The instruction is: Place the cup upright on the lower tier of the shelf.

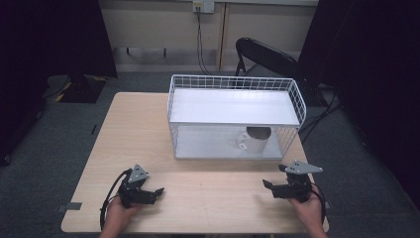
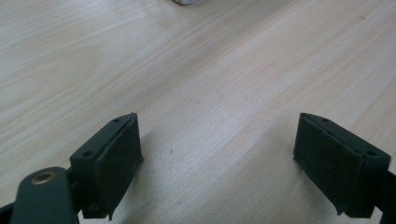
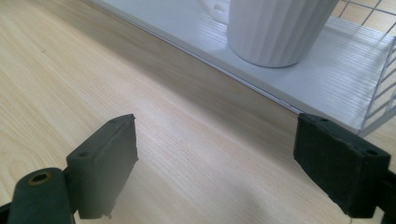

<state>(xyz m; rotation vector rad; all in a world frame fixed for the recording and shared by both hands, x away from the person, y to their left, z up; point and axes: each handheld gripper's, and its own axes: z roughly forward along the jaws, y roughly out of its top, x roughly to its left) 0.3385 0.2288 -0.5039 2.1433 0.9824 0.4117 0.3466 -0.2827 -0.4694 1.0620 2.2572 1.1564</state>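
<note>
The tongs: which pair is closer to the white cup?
The right tongs. The cup stands on the rack's lower shelf at its right end, just beyond them, while the left tongs sit across the table.

You have one light wooden rectangular table in front of you, and on it stands one white wire-mesh rack with two white shelf boards, one upper and one lower. One white ribbed ceramic mug stands on the lower board, at about 1 o'clock from the table's middle. You hold two black two-jaw grippers, the left gripper at about 7 o'clock and the right gripper at about 5 o'clock, and one black folding chair stands beyond the table at 12 o'clock.
</note>
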